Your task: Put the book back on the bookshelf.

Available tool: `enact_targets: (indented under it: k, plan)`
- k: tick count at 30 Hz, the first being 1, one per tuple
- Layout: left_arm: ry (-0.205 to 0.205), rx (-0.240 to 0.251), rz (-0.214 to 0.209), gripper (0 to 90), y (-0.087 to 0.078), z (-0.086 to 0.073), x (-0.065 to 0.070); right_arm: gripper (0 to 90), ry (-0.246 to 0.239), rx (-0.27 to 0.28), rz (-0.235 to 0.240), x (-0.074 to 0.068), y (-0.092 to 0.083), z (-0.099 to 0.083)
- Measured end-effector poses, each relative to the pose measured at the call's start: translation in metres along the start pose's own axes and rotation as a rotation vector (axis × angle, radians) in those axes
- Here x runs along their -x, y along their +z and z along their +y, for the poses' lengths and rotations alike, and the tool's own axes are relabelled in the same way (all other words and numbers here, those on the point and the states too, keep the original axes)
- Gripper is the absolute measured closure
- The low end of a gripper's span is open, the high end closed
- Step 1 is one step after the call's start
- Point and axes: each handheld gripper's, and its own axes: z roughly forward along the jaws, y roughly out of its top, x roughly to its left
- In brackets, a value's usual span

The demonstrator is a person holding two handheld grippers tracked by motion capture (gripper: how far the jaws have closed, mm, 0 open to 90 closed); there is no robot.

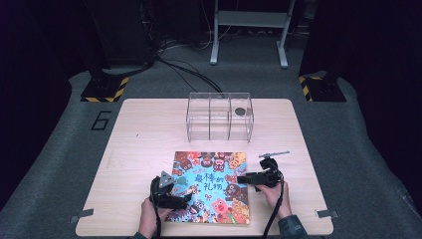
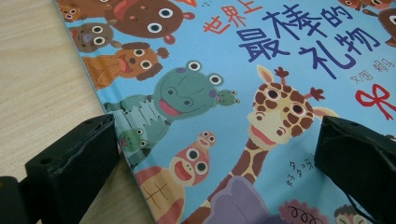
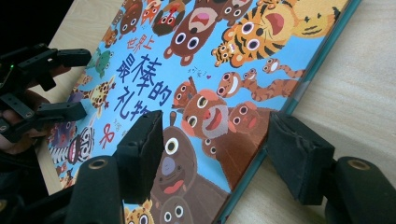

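Dark curtains and grey carpet surround a pale wooden table (image 1: 149,129), with black cables and a grey metal stand on the floor beyond its far edge. On the near half of the table, a little right of the middle, lies a flat, closed picture book with a blue cover full of cartoon animals and dark blue Chinese characters (image 1: 211,186); its near edge runs close to the table's near edge.

The left claw (image 1: 185,195) rests at the book's left edge, held by a hand that comes in from the near edge. In the left gripper view its two black jaws stand wide apart and grip nothing: the left jaw sits over the bare wood just beside the book's left edge, the right jaw over the cover near the giraffe.

The right claw (image 1: 242,179) reaches in from the book's right side, pointing left. In the right gripper view its jaws straddle the book's right edge, one over the cover by a brown bear, the other over the wood just outside the edge. Both pads are clear of the book, so this claw is open and holds nothing.

Toward the far edge stands a clear acrylic box with three compartments (image 1: 219,117); a small dark round object (image 1: 240,111) sits in its right compartment. A thin grey metal rod-like tool (image 1: 274,153) lies on the wood just beyond the right claw.
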Motion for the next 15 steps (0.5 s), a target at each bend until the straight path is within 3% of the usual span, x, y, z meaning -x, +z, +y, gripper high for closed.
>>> enact_targets:
  k: [2, 5, 6, 8, 10, 15]
  plan:
    - [0.000, 0.000, 0.001, 0.0, 0.0001, 0.0000, 0.0001, 36.4, 0.004, 0.003, 0.007, 0.0008, 0.0001, -0.0003]
    - [0.002, -0.001, 0.001, 0.0, 0.0001, 0.0000, 0.0000, 36.8, 0.046, 0.014, 0.037, 0.0038, -0.0017, -0.0025]
    - [-0.005, -0.001, 0.005, 0.0, 0.0005, -0.0001, 0.0014, 37.4, 0.029, 0.011, 0.034, 0.0049, -0.0007, -0.0031]
    - [-0.005, -0.003, 0.005, 0.0, 0.0005, 0.0000, 0.0017, 37.9, 0.035, -0.018, 0.001, 0.0014, 0.0013, -0.0051]
    - [0.009, -0.010, 0.007, 0.0, 0.0002, 0.0004, 0.0008, 40.1, 0.015, -0.018, -0.019, 0.0002, 0.0019, -0.0057]
    - [0.013, -0.017, -0.005, 0.0, -0.0003, 0.0007, 0.0005, 39.7, 0.024, -0.037, -0.055, -0.0033, 0.0039, -0.0015]
